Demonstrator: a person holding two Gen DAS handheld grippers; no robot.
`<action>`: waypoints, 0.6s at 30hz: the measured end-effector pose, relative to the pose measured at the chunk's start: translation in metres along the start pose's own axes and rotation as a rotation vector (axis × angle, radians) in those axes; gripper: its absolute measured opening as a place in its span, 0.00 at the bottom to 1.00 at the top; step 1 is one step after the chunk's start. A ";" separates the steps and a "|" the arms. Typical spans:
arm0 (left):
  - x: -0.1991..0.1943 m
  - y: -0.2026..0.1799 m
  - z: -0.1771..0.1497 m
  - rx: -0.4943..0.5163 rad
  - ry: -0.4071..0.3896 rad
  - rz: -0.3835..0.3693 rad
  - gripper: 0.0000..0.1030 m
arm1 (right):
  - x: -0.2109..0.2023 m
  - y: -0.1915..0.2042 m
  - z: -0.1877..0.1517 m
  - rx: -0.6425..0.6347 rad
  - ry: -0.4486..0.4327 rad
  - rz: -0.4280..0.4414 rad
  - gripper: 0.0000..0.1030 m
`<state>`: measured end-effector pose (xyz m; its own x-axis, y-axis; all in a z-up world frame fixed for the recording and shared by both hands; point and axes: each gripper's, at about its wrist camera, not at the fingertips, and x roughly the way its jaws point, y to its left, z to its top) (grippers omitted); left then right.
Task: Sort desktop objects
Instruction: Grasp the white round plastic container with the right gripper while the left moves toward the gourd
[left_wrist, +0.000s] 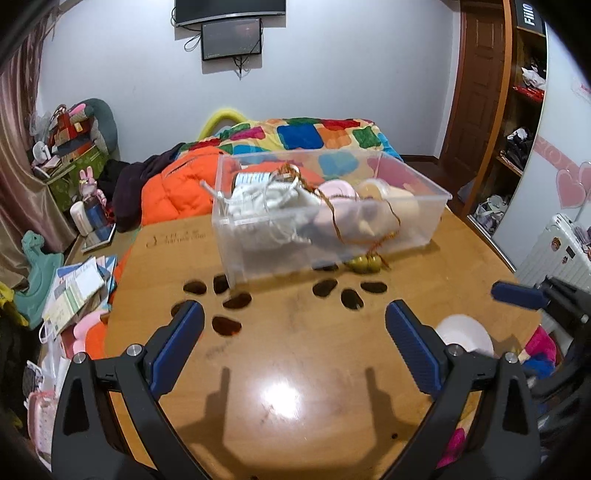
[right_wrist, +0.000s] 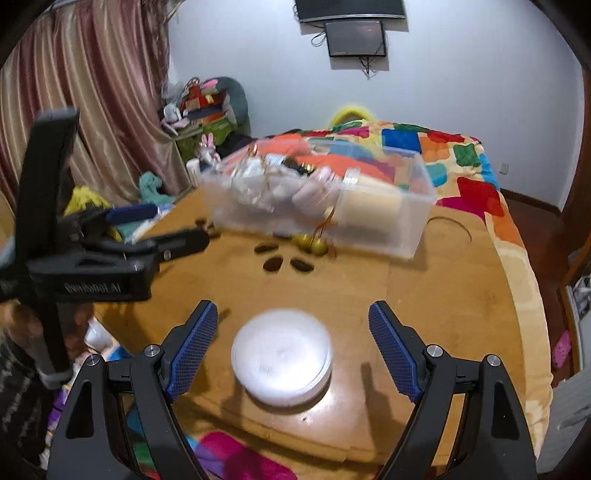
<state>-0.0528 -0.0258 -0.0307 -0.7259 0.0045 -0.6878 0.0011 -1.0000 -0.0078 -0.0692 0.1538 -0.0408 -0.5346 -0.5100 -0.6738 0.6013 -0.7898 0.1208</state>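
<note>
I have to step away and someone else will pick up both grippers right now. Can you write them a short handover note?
Left gripper: jaws open, empty, over bare table.
Right gripper: jaws open; the white round container sits on the table between them, not gripped.
Clear bin stands at the far side of the table, already holding white cord, pink items and a bottle.
Two gold bells on a string lie on the table against the bin's front.
Left to do: bin the white container, probably the bells too.

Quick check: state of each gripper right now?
Left gripper: open, holding nothing, over bare table.
Right gripper: open, white round container lies between its fingers, not gripped.
</note>
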 end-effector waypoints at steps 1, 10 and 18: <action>0.000 0.000 -0.002 -0.003 0.000 0.000 0.97 | 0.004 0.003 -0.004 -0.011 0.010 -0.010 0.79; 0.009 -0.007 -0.005 -0.022 0.009 0.001 0.97 | 0.025 -0.001 -0.028 0.009 0.044 0.036 0.68; 0.037 -0.032 0.010 -0.026 0.027 0.016 0.97 | 0.021 -0.028 -0.029 0.049 0.017 0.068 0.62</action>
<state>-0.0869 0.0066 -0.0488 -0.7071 -0.0109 -0.7070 0.0308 -0.9994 -0.0155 -0.0798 0.1751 -0.0793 -0.4827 -0.5578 -0.6751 0.6063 -0.7692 0.2020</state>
